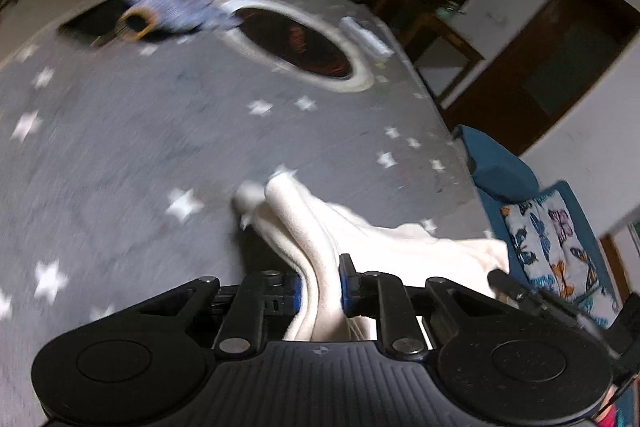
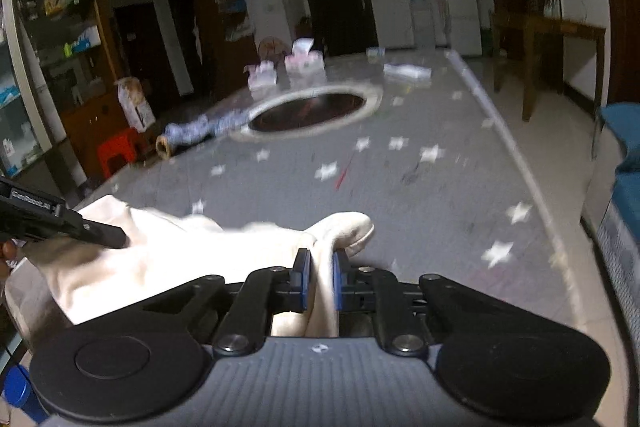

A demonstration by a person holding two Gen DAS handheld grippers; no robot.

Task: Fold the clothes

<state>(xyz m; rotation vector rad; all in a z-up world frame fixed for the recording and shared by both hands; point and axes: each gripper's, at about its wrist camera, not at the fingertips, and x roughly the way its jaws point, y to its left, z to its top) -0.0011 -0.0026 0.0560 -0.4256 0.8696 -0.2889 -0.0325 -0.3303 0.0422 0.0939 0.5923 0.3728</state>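
Both hand-held grippers, left (image 1: 320, 285) and right (image 2: 319, 277), clamp a cream garment (image 1: 304, 227), seemingly lifted above the star-patterned table (image 1: 120, 147).

The left gripper (image 1: 319, 281) was clamped down, its blue-padded fingers (image 1: 347, 279) pinching a fold of the cream garment (image 1: 304, 223) that ran up between them. The right gripper (image 2: 319, 275) was likewise closed, its own blue pads (image 2: 305, 275) squeezing a bunched edge of the same cloth. Both were held low and pointed forward over the surface (each view was smeared with motion blur). In the right wrist view the left gripper's black body (image 2: 60, 223) reached in from the left edge, its tip against the cloth.
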